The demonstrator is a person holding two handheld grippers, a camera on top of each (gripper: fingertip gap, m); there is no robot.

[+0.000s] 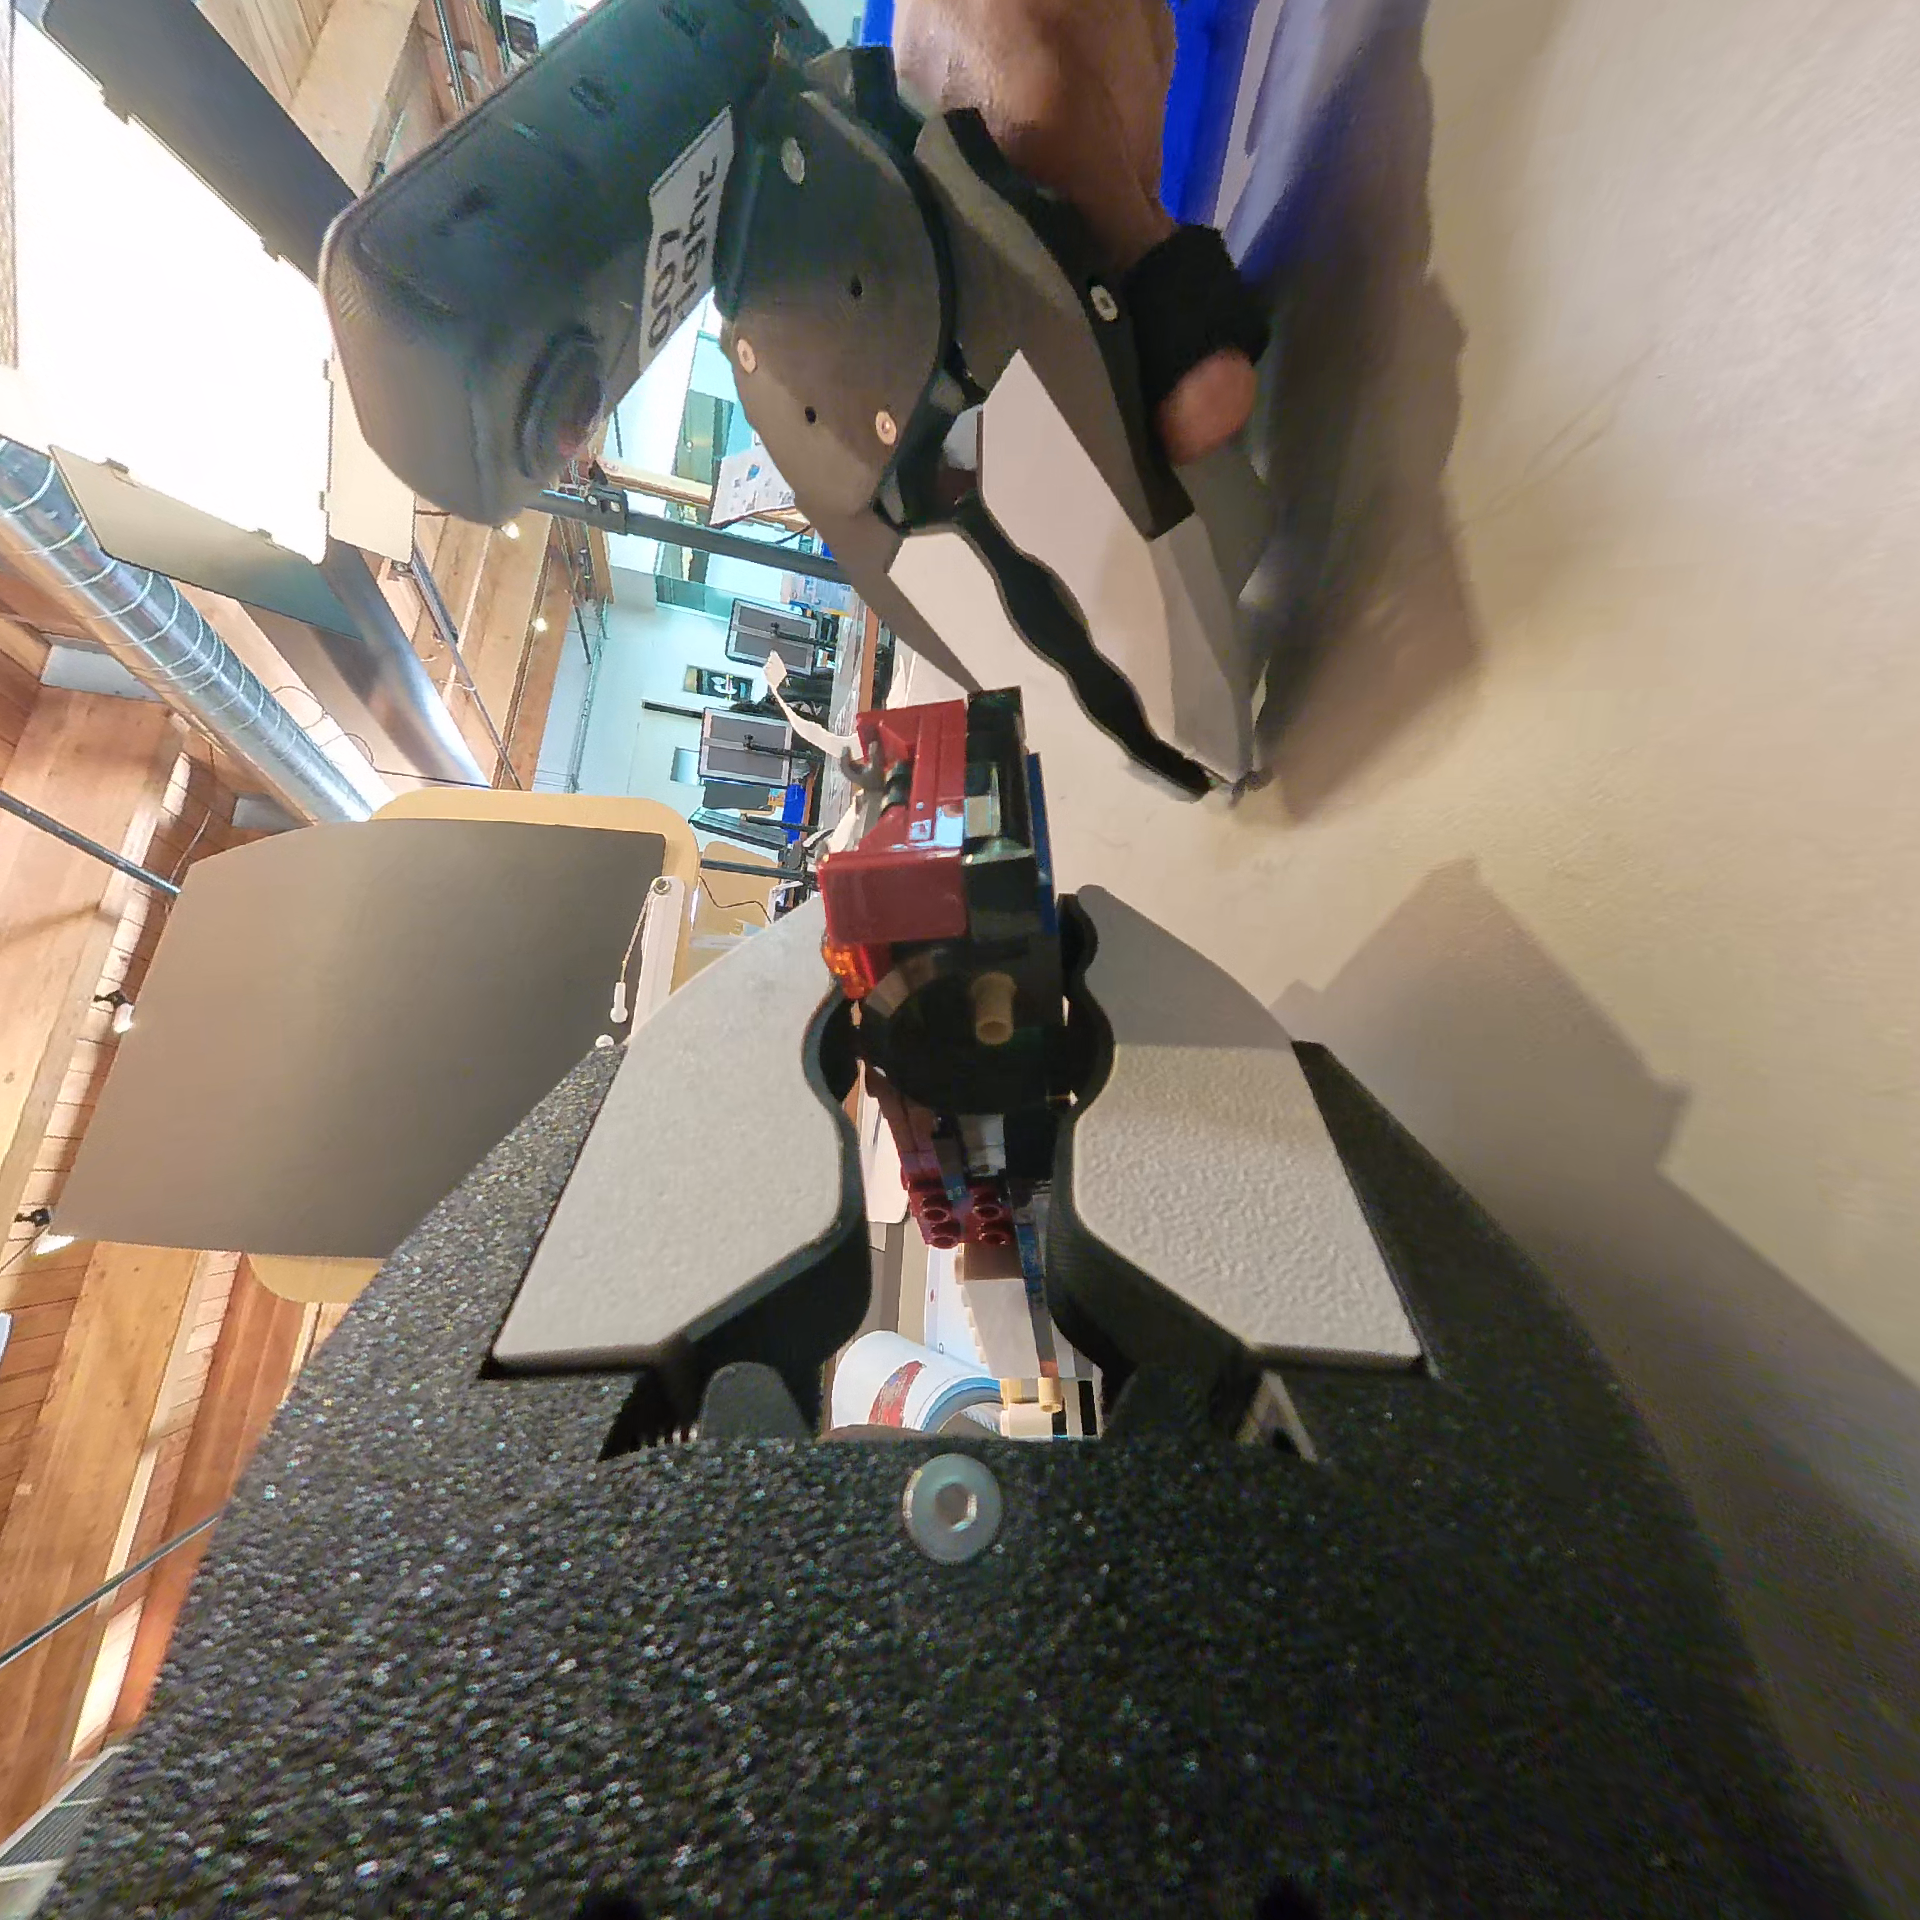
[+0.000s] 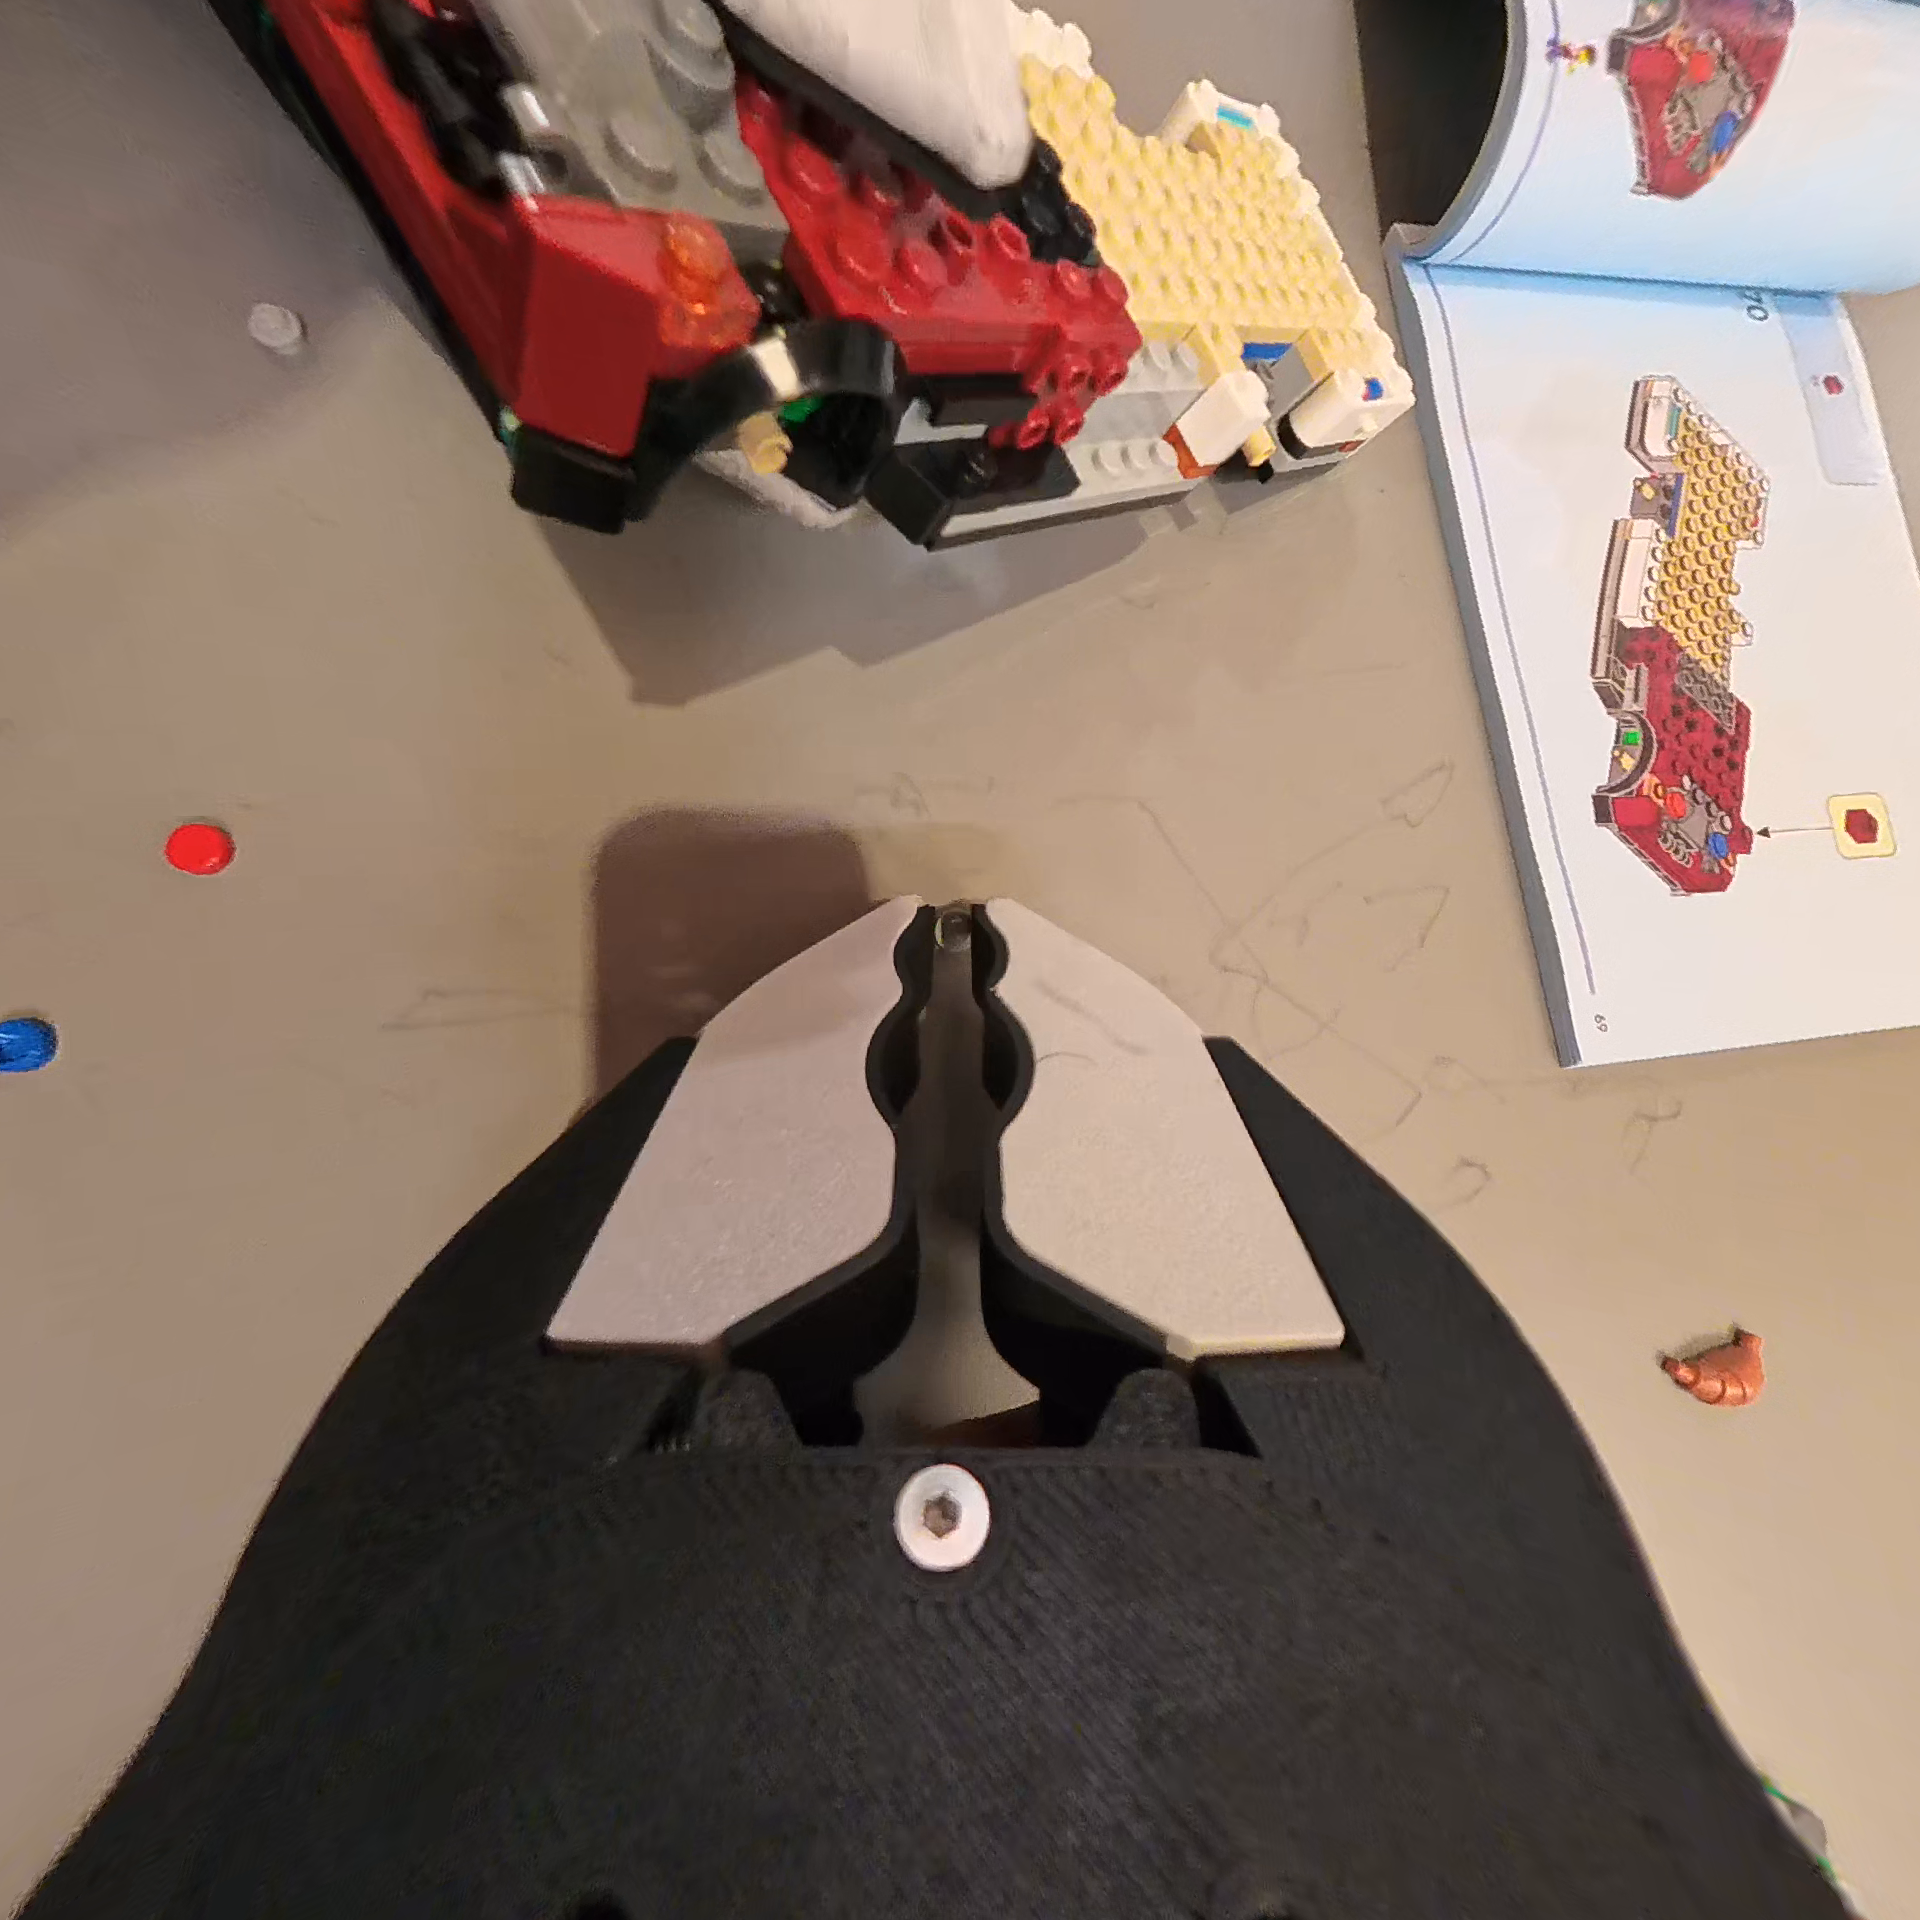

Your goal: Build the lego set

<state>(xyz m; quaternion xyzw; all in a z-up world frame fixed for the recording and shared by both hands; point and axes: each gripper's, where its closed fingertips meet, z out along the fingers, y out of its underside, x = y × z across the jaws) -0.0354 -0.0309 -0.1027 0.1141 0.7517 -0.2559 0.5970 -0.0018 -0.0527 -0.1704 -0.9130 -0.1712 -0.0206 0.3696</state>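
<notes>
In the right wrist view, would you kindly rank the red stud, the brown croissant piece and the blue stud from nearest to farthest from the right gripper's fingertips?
From the right gripper:
1. Red stud, on the table to the left.
2. Brown croissant piece, lower right.
3. Blue stud, at the left edge.
The last two are fairly close.

Bright, warm indoor light falls across the beige table [image 2: 312,644], where hard-edged shadows trail the toy brick model [image 2: 831,343] and both grippers. Glare washes out the window panels [image 1: 156,260] in the left wrist view (tilted sideways). Wide-angle lenses bend the edges; motion blur smears the model's far end.
</notes>
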